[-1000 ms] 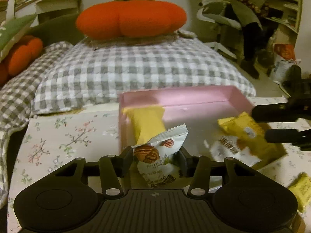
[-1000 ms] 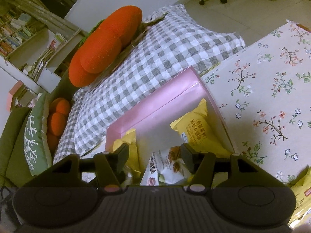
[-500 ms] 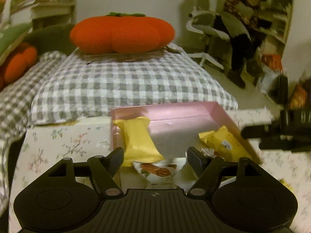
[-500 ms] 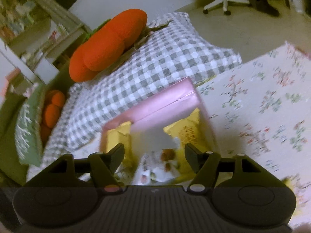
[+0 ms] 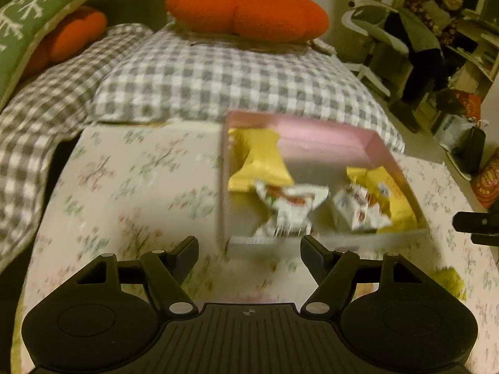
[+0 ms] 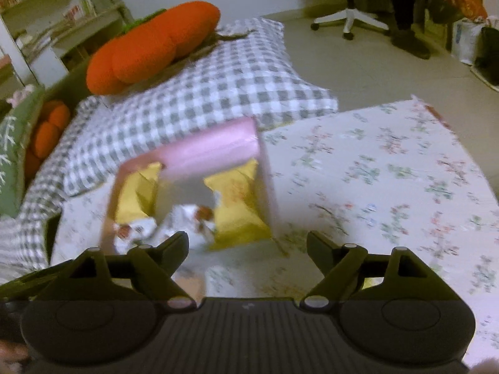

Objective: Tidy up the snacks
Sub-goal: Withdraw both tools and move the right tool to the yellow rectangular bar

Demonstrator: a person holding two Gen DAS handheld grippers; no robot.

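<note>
Left gripper (image 5: 249, 246) spread wide, nothing btwn fingers, hovers over floral tablecloth (image 5: 134, 187) just in front of pink box (image 5: 327, 137). Right gripper (image 6: 248, 243) also spread wide, empty, low over same cloth, at near edge of pink box (image 6: 212, 146); its dark tips show at right edge of left cam view, beside box.

Pink box = landmark. Sits on the cloth near its far edge, open top. Inside: yellow snack pack (image 5: 260, 162) at far-left corner, another yellow pack (image 5: 386, 193) along right wall, two white snack packs (image 5: 290, 205) w/ red-brown print at near side, crumpled. Frames blurry, print unreadable. One more yellowish item (image 5: 449, 280) on cloth to near-right of box, outside it, too blurred to ID.

Surface: low table w/ white cloth, small flower/branch print. Behind box: grey-white checked pillow (image 5: 230, 78) touching table's far edge, orange pumpkin-shaped cushion (image 5: 246, 9) on top of it. Far left of box: green cushion (image 5: 28, 28) w/ white snowflake pattern, smaller orange cushion (image 5: 71, 37) next to it. Far right of box: white office chair (image 5: 371, 31) w/ dark clothes piled, shelves, bags on pale tile floor (image 6: 358, 68). Bookshelf (image 6: 46, 9) at back-left in right cam view.
</note>
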